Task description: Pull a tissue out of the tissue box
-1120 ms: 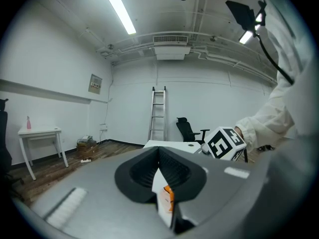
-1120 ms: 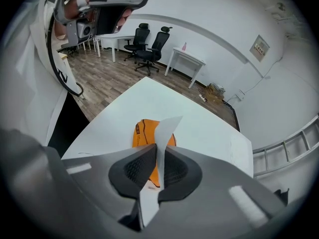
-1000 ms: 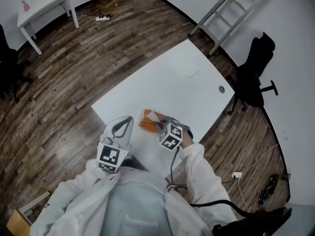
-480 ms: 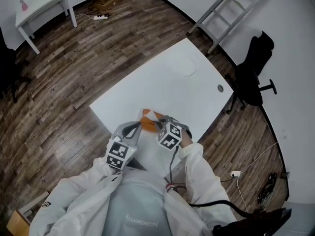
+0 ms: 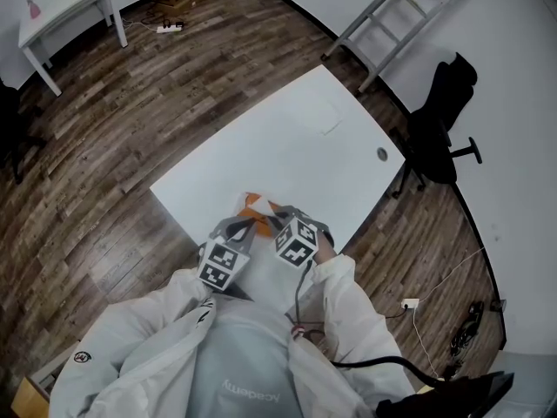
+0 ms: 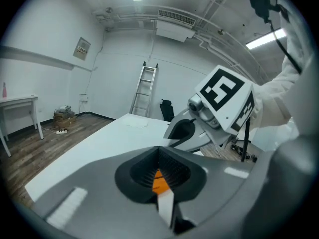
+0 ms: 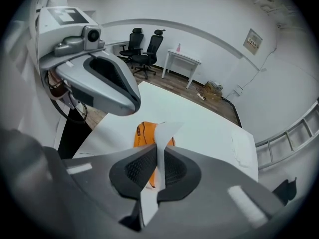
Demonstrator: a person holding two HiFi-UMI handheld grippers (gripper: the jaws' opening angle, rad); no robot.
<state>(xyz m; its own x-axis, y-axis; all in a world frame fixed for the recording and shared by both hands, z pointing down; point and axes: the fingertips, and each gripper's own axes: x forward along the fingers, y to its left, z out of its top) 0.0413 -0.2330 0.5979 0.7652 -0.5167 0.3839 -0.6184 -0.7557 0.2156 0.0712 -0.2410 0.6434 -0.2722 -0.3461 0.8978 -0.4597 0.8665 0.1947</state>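
An orange tissue box [image 5: 255, 205] lies near the front edge of the white table [image 5: 287, 146]. My right gripper [image 5: 277, 219] points steeply down over the box. In the right gripper view it [image 7: 159, 146] is shut on a white tissue [image 7: 163, 131] that rises from the orange box [image 7: 142, 133] and runs between the pads. My left gripper [image 5: 246, 225] sits close beside it, at the box's left. Its jaws [image 6: 159, 149] meet at the tips with nothing visibly gripped. Behind the tips a narrow slot shows a strip of orange and white.
A flat white sheet [image 5: 331, 118] lies on the far part of the table, and a round cable hole [image 5: 381, 154] is near its right edge. Off the table stand a ladder [image 5: 383, 24], a black office chair [image 5: 439, 120] and a small white table [image 5: 61, 16].
My left gripper has moved down and to the right, from beside the table edge to just next to the right gripper at the box. The right gripper has kept still, holding the tissue.
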